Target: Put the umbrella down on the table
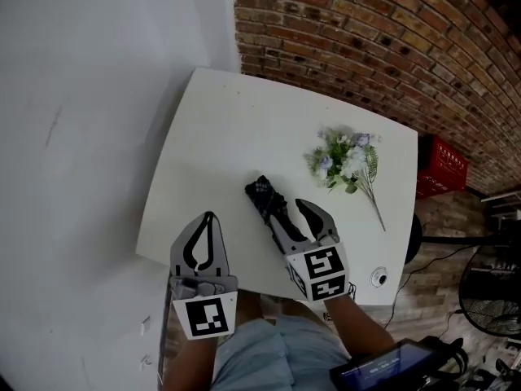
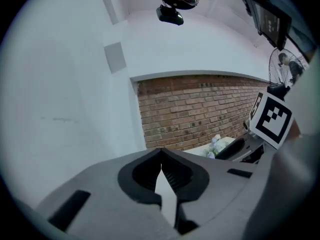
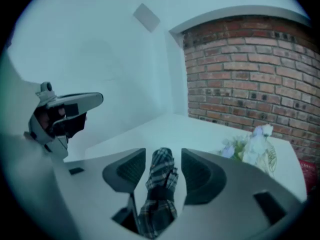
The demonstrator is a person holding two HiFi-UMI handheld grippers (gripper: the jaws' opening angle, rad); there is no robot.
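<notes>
A folded dark plaid umbrella [image 1: 262, 194] lies on the white table [image 1: 220, 137] near its front edge. My right gripper [image 1: 282, 208] is over the umbrella's near end, jaws apart on either side of it. In the right gripper view the umbrella [image 3: 161, 181] runs between the two pads [image 3: 130, 170] with a gap on each side, so the gripper [image 3: 162, 166] is open. My left gripper [image 1: 209, 217] hangs over the table's front left edge, shut with nothing in it; its tips meet in the left gripper view [image 2: 161, 153].
A bunch of white and pale blue flowers [image 1: 346, 160] lies on the table's right side. A small round fitting [image 1: 378, 278] sits at the front right corner. A red crate [image 1: 444, 165] and a fan [image 1: 492, 292] stand on the floor to the right, below a brick wall [image 1: 366, 39].
</notes>
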